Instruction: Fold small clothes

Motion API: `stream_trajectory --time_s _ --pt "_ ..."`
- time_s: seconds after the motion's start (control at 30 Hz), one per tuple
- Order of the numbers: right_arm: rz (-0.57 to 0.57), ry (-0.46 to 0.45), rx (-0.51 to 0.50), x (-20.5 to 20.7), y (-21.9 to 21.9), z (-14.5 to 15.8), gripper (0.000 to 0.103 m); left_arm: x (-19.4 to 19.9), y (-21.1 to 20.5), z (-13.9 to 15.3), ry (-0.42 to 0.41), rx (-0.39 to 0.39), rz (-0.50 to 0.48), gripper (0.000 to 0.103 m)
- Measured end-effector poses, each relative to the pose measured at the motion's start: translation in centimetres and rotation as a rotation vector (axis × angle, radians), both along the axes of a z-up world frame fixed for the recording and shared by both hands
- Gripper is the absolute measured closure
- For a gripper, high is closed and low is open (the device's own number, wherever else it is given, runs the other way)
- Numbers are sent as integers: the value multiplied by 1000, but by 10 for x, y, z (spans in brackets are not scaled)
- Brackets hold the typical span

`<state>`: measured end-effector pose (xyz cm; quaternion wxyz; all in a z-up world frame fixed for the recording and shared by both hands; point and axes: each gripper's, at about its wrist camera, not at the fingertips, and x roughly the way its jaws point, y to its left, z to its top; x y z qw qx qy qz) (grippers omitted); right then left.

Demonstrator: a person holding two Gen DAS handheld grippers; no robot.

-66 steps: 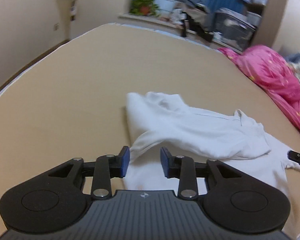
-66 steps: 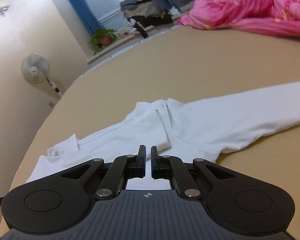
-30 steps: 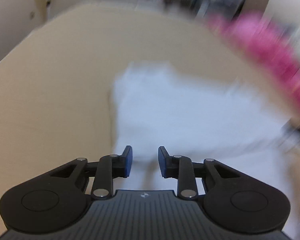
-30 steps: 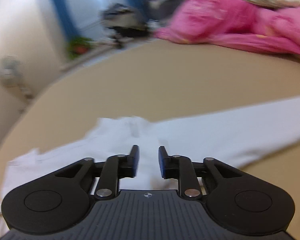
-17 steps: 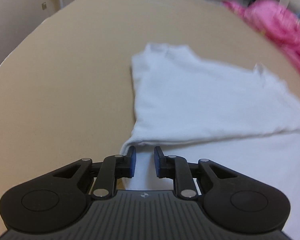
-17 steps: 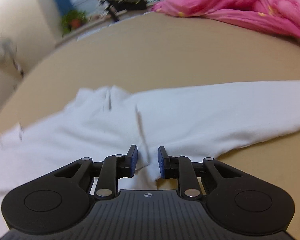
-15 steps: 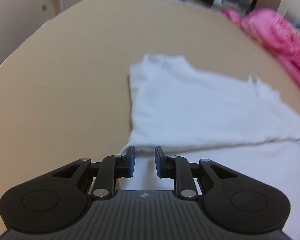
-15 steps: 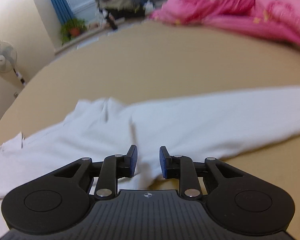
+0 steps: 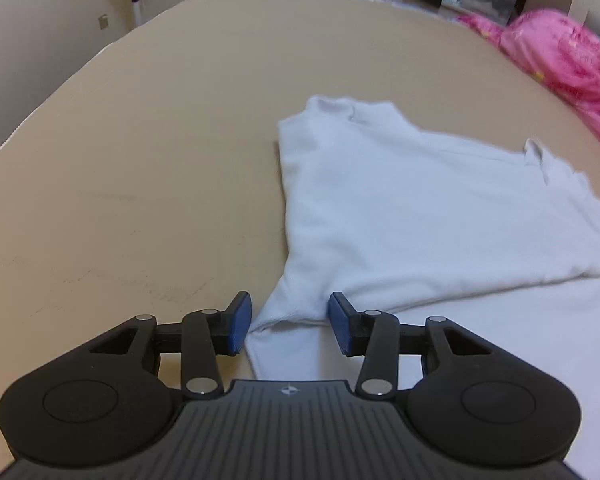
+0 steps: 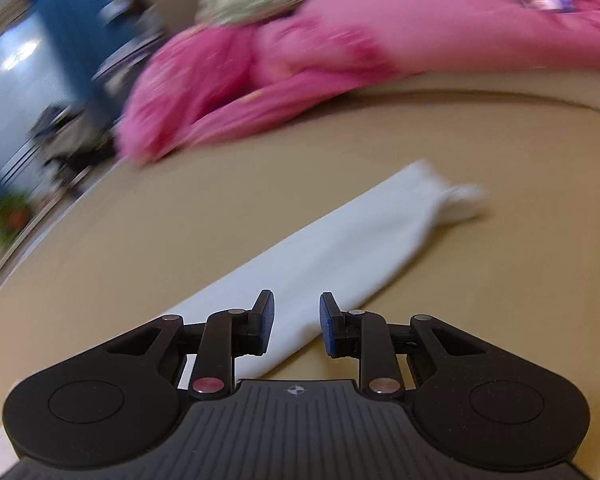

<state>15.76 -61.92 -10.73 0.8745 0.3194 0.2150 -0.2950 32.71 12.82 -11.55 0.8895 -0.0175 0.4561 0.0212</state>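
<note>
The left gripper (image 9: 289,324) stands wide open, its blue pads on either side of a folded corner of the white shirt (image 9: 420,216), gripping nothing. The right gripper (image 10: 295,326) is moderately open over the shirt's long sleeve (image 10: 352,236), holding nothing. Bare tan bed surface (image 9: 140,168) spreads left of the shirt; a pink blanket (image 10: 340,40) lies beyond the sleeve.

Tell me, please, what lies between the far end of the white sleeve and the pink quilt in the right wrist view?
Only bare tan surface shows between the sleeve end and the pink quilt; that view is motion-blurred.
</note>
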Motion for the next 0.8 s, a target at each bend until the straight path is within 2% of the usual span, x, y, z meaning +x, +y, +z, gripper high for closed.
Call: stream_trajectory --time_s 0.07,0.13,0.27,0.47,0.5,0.57,0.63,0.7,0.8 --pt "-77 -17 48 -2 -23 -13 66 3 -5 -1 -8 30 -12 54" --pt "-117 -34 92 -3 -41 -24 65 3 -5 -2 -13 49 -24 54" --pt "-128 -82 142 1 -62 -36 66 1 -4 -1 -13 34 -25 53" --pt "-150 -137 183 -5 -72 -34 66 -1 5 -4 -15 25 -25 53" --pt "-153 -136 175 -3 -72 -33 69 -1 4 -4 -15 26 -25 53" --pt "-155 -135 161 -8 -68 -29 93 1 1 -3 -15 26 -26 53" --pt "-171 -133 145 -9 -65 -27 99 2 -1 -3 -13 26 -26 53" --pt "-198 -135 104 -6 -58 -15 99 0 1 0 -11 28 -30 53" --pt "-141 -180 -53 6 -29 26 100 1 6 3 3 8 -23 53"
